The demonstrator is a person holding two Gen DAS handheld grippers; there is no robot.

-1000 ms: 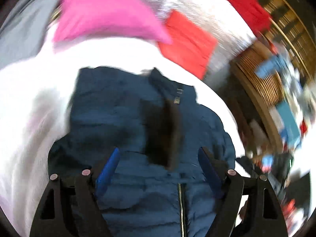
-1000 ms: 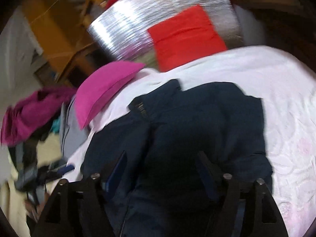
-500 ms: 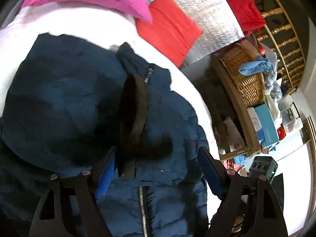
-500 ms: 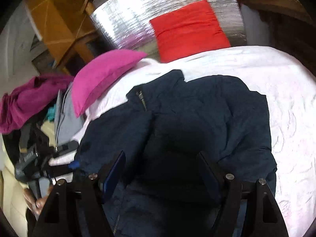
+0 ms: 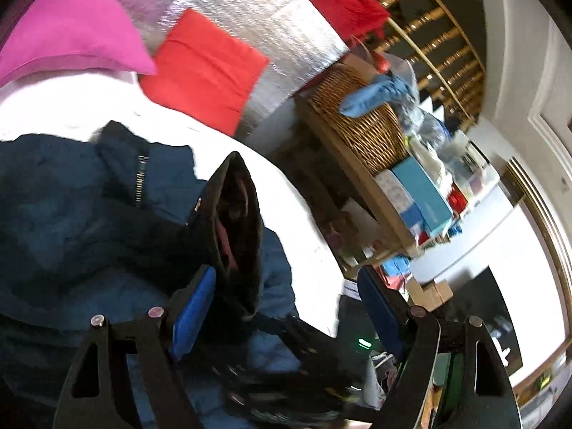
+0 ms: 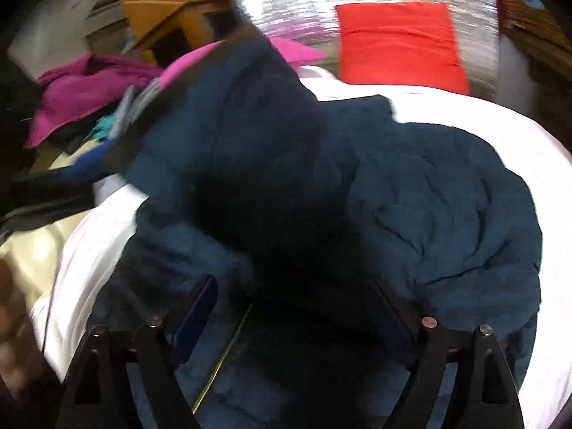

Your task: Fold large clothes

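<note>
Padded navy jacket half-gathered on the bed, both tongs spread wide.

The jacket (image 6: 447, 214) lies on the white bedcover (image 6: 500, 125) right ahead of and under the right tongs (image 6: 296, 307), whose jaws are opening with cloth below them but nothing pinched; it looks puffy, quilted, soft and light but bulky, its shell probably slippery, so the zip edge or hem seems the safest hold. The left tongs (image 5: 286, 304) stand wide, a dark cuff or sleeve end (image 5: 236, 236) between them, seemingly ungripped. Beyond: a red cushion (image 5: 203, 71), a pink pillow (image 5: 71, 28), a wicker basket (image 5: 361, 121).
</note>
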